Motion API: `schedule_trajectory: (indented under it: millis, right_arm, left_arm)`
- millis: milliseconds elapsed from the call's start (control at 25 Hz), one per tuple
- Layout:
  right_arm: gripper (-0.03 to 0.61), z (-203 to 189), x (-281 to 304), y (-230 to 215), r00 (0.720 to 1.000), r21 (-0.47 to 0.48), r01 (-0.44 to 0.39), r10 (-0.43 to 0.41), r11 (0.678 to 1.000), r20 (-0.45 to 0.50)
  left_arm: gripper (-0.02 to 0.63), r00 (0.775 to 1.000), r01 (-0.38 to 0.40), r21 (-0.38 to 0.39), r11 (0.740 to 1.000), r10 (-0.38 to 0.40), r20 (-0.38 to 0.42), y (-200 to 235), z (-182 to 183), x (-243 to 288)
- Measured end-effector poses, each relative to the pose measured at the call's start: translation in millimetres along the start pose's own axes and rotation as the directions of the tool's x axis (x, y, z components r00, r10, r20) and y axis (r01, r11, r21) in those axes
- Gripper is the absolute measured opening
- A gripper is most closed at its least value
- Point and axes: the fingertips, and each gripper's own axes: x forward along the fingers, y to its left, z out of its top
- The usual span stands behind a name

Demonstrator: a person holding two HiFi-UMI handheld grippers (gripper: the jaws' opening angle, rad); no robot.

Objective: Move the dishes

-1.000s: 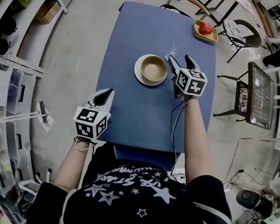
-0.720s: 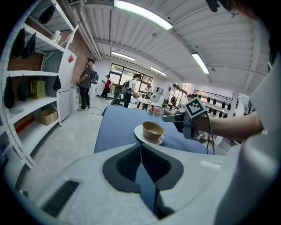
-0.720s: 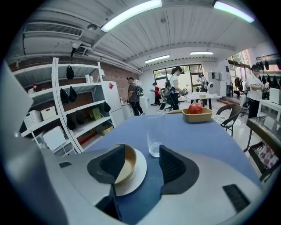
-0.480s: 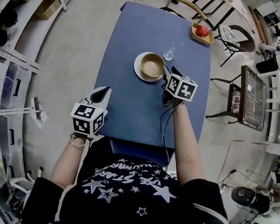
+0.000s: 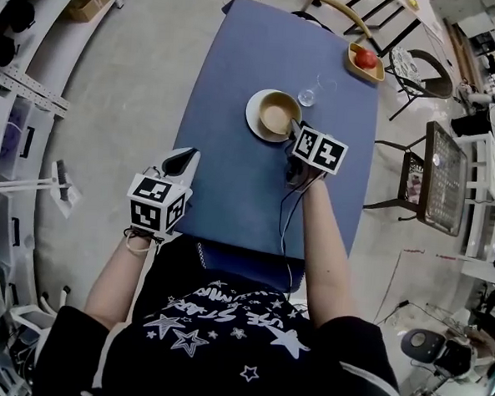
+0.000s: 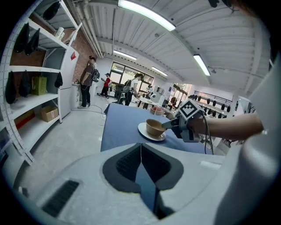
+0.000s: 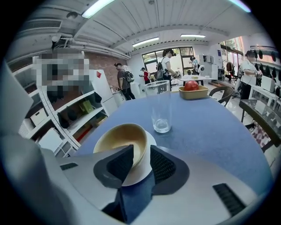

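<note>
While the tan bowl (image 5: 277,114) sits upright on its white plate (image 5: 252,118) near the middle of the blue counter (image 5: 232,184), the right claw (image 5: 295,129) reaches it from the near side, slanting down. Its jaws have just been closing and now stand narrow astride the bowl's near wall: one pad is inside the bowl, the other outside over the plate. In the right gripper view a thin sliver of white plate shows between the outer pad and the wall, so no firm pinch can be seen. Just beyond the plate stands an empty clear glass (image 5: 307,96), apart from it. Farther off, at the counter's far right corner, a yellow dish (image 5: 363,61) carries a round red fruit. Well apart from all this, the left claw (image 5: 183,157) hangs at the counter's near left edge, jaws together on nothing.
</note>
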Motion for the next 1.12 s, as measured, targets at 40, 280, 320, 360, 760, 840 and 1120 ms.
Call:
schedule_trajectory:
  millis: [40, 280, 320, 360, 760, 840, 1120]
  right_arm:
    - [0.116, 0, 1, 0, 1.000, 0.007, 0.008, -0.008, 1.000, 0.001]
    - [0.060, 2, 5, 1, 0.998, 0.041, 0.061, -0.062, 0.997, 0.023]
    - [0.052, 3, 5, 1, 0.997, 0.049, 0.069, -0.071, 0.996, 0.029]
    - [0.044, 4, 5, 2, 0.996, 0.055, 0.078, -0.080, 0.995, 0.035]
    - [0.018, 19, -3, 14, 0.993, 0.098, 0.088, -0.096, 0.991, 0.075]
    - [0.018, 25, -6, 18, 0.992, 0.105, 0.081, -0.090, 0.991, 0.089]
    - [0.018, 53, 9, 45, 0.993, 0.096, 0.036, -0.047, 0.995, 0.113]
  left_arm:
    - [0.020, 1.000, 0.003, 0.000, 1.000, -0.003, -0.002, 1, -1, 0]
    - [0.020, 1.000, 0.020, -0.001, 1.000, -0.020, -0.013, 8, -7, -3]
    - [0.020, 1.000, 0.022, -0.001, 1.000, -0.022, -0.014, 10, -8, -4]
    - [0.020, 1.000, 0.023, -0.002, 1.000, -0.023, -0.014, 12, -9, -5]
    - [0.020, 1.000, 0.023, -0.025, 0.999, -0.023, 0.001, 33, -8, -13]
    - [0.020, 1.000, 0.020, -0.030, 0.999, -0.020, 0.006, 38, -7, -13]
    - [0.020, 1.000, -0.002, -0.010, 1.000, 0.002, 0.014, 61, -4, -12]
